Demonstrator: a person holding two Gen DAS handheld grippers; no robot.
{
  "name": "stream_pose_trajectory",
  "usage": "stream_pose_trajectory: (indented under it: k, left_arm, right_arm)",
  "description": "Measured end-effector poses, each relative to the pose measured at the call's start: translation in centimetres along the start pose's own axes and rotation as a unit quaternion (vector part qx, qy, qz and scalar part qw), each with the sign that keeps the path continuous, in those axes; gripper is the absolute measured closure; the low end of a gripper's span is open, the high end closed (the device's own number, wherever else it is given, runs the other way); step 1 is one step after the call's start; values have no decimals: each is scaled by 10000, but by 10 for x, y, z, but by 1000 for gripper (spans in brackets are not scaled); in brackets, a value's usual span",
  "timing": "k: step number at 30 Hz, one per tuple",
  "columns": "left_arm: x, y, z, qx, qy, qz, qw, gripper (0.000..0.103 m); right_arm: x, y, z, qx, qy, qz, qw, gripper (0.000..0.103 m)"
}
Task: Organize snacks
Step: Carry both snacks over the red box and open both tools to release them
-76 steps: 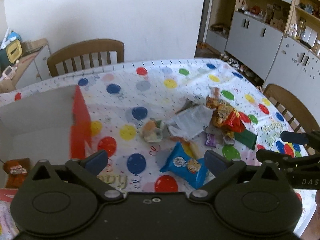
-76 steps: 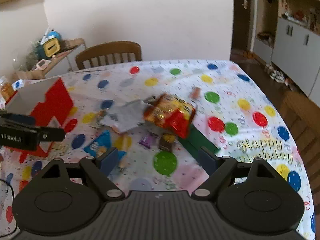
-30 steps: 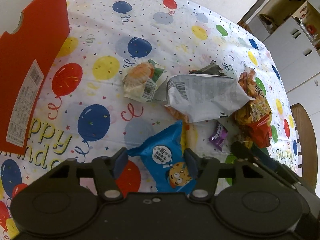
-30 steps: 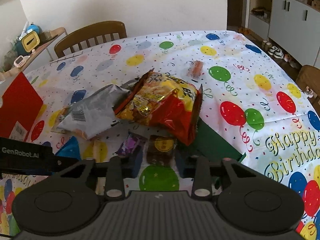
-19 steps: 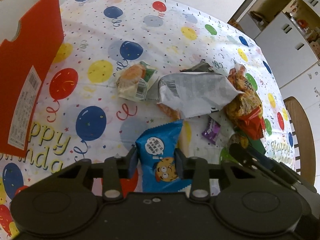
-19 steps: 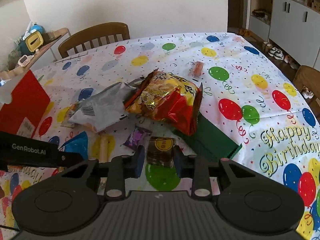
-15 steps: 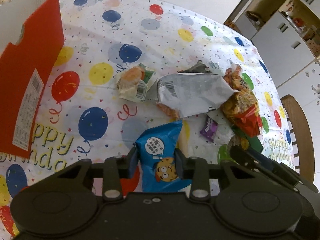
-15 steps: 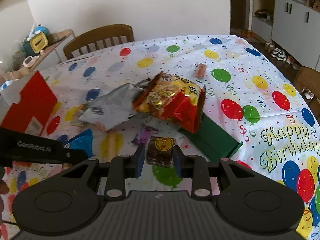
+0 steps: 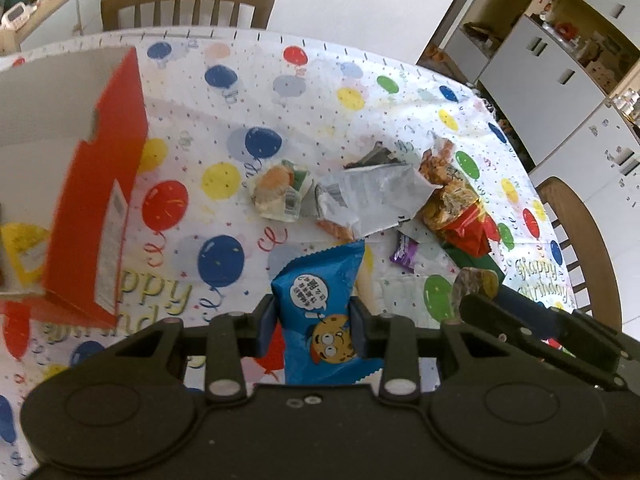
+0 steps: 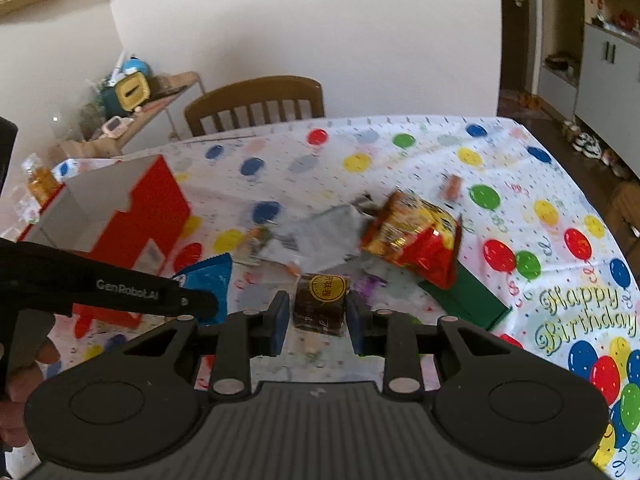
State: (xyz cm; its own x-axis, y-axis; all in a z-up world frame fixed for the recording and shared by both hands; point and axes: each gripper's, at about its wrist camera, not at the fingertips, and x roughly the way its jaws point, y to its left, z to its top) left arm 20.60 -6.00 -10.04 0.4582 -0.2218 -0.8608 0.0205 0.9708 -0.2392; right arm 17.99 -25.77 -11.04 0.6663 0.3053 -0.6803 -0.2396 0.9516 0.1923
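Lifting clear of the bench (image 9: pixel 320 92), left hand-held gripper (image 9: pixel 312 326) has just clamped the blue cookie packet (image 9: pixel 320 308); right hand-held gripper (image 10: pixel 318 322) pinches the brown snack (image 10: pixel 321 304), both likely bound for the red box (image 9: pixel 100 184) at left.

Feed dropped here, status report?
Left hand-held gripper shut on blue cookie pack. Right hand-held gripper shut on brown snack. Red box path clear.
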Motion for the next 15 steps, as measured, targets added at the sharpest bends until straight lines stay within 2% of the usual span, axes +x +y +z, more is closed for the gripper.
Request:
stream_pose_trajectory:
  k: [15]
  left_arm:
    - [-66,37,18,161,-463,149,9987,68]
  right_arm:
    - [-16,75,28,-558,-241,542,9967,73]
